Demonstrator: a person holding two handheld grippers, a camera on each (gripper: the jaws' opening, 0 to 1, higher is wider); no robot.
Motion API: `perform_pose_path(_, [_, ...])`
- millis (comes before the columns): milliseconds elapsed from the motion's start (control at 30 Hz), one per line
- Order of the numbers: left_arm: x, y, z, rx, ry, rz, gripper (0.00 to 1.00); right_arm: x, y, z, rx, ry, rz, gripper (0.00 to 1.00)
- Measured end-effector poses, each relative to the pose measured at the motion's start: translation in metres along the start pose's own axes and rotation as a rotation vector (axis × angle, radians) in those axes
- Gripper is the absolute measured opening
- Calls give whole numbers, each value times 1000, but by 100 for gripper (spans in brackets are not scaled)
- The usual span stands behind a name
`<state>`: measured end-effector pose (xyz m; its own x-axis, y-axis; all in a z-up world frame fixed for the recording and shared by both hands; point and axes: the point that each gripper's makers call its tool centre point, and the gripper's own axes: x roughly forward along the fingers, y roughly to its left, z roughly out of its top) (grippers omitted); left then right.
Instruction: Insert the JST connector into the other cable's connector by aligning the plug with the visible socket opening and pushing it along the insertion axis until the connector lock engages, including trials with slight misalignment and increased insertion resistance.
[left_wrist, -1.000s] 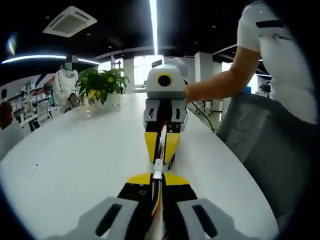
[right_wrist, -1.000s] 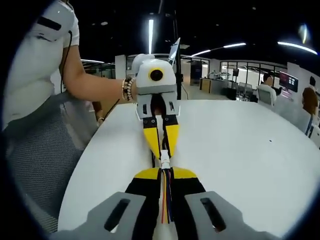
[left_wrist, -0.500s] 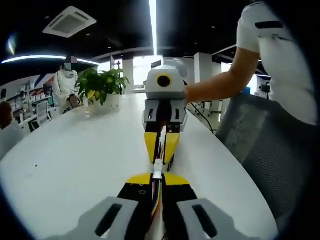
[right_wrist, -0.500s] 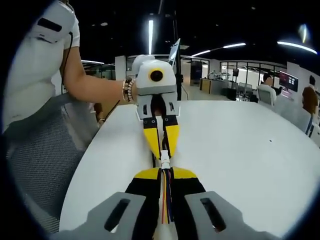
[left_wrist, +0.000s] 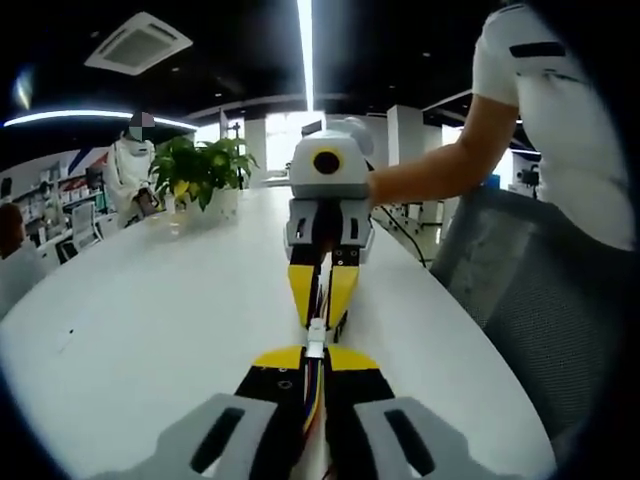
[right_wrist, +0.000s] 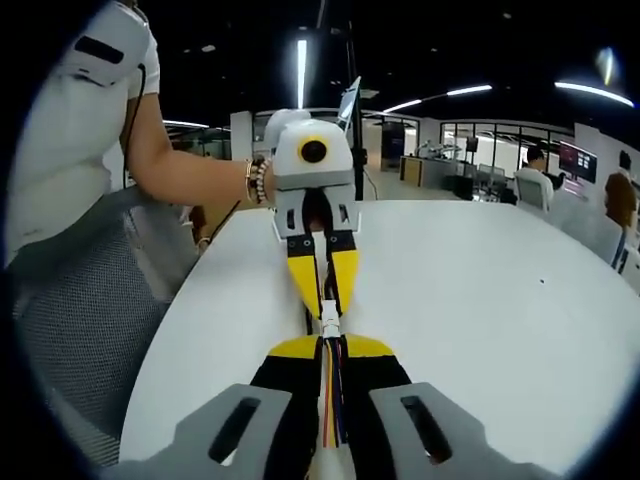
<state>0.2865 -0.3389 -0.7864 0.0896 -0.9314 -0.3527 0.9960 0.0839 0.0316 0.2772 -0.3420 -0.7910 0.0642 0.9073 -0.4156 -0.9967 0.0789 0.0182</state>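
Left gripper view looks along the left tool (left_wrist: 314, 358), whose yellow-tipped jaws are closed on a bundle of coloured wires (left_wrist: 313, 395) ending in a small white connector (left_wrist: 316, 340) just past the jaw tips. Facing it, nose to nose over the white tabletop (left_wrist: 150, 310), is the right tool (left_wrist: 322, 322), held by a person's hand (left_wrist: 372, 185). Its yellow jaws are pinched together as well, and their tips reach the white connector, so the two cable ends meet right between the two tools. Whether the plug is fully seated cannot be told at this size. Beyond the connector, at the far side of the tabletop, stands a potted plant (left_wrist: 203, 170), and a grey mesh chair (left_wrist: 530, 300) sits beside the tabletop edge.

The right gripper view gives the mirror picture. The right tool (right_wrist: 329, 347) grips its own wire bundle (right_wrist: 331, 400) between closed jaws, with the white connector (right_wrist: 328, 322) directly ahead of the tips. The left tool (right_wrist: 325, 300) comes in from beyond the connector, jaws closed on a thin cable, tips touching the connector. A hand with a beaded bracelet (right_wrist: 252, 180) holds it.
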Motion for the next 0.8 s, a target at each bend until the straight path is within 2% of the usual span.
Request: perform_pose_path(800, [4,-4,-4,-2,18,-9,0,2,0,-7,5,23,4,4])
